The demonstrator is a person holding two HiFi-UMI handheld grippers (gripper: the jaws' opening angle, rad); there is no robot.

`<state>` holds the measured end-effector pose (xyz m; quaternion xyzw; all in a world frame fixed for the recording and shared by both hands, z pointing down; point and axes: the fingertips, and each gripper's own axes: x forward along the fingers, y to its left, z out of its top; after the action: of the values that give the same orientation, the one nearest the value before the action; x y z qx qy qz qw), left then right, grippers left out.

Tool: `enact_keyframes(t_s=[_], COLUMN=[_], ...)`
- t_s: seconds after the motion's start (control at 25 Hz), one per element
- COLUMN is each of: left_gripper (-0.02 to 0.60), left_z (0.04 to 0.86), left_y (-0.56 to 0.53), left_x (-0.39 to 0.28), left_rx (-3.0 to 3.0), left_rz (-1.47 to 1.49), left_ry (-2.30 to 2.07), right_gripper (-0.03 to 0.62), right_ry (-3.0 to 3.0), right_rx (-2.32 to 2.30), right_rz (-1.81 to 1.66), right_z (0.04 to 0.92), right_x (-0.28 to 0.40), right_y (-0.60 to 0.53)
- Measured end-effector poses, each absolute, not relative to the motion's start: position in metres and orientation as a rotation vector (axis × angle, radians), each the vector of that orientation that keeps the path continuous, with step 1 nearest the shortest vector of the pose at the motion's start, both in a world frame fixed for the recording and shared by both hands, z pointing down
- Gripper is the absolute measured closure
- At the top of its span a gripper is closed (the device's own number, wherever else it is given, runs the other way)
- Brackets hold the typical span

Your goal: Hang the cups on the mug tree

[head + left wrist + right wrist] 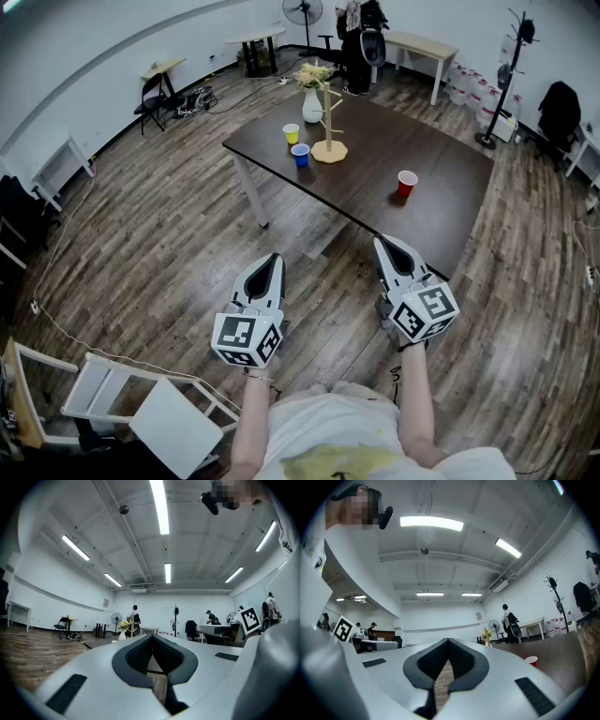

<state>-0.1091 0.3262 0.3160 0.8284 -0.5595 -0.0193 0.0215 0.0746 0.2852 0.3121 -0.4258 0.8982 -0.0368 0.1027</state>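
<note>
A wooden mug tree (328, 124) stands bare at the far end of a dark brown table (441, 202). Beside it sit a yellow cup (291, 133) and a blue cup (300, 155). A red cup (406, 183) stands alone nearer me, also visible in the right gripper view (531, 660). My left gripper (275, 257) and right gripper (381, 241) hover over the floor, short of the table's near edge. Both are shut and hold nothing. The left gripper's (152, 637) tips meet in its own view, and so do the right gripper's (448, 640).
A white vase with flowers (312, 101) stands right behind the mug tree. A white folding chair (141, 408) lies at my lower left. Desks, a fan (302, 11), a coat rack (511, 66) and a person (506, 620) are along the far walls.
</note>
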Motion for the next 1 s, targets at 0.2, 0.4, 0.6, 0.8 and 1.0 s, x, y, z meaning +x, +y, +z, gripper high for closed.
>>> enact_keyframes(t_s=[0.2, 0.4, 0.6, 0.8, 1.0], left_gripper=[0.558, 0.558, 0.558, 0.558, 0.558], left_z=[0.32, 0.324, 0.326, 0.338, 0.347], left_y=[0.314, 0.304, 0.295, 0.294, 0.293], left_x=[-0.102, -0.095, -0.087, -0.078, -0.075], left_rx=[2.563, 2.554, 2.546, 2.515, 2.476], left_rz=[-0.06, -0.056, -0.058, -0.047, -0.03], left_ry=[-1.728, -1.719, -1.719, -1.732, -1.746], right_gripper=[0.574, 0.574, 0.574, 0.573, 0.574], right_ry=[2.65, 2.654, 2.648, 2.658, 2.679], right_rx=[-1.246, -1.248, -1.258, -1.247, -1.231], right_rz=[-0.113, -0.134, -0.17, -0.213, -0.252], right_z=[0.316, 0.321, 0.327, 0.34, 0.352], right_x=[0.078, 0.082, 0.091, 0.097, 0.096], right_y=[0.273, 0.262, 0.25, 0.244, 0.242])
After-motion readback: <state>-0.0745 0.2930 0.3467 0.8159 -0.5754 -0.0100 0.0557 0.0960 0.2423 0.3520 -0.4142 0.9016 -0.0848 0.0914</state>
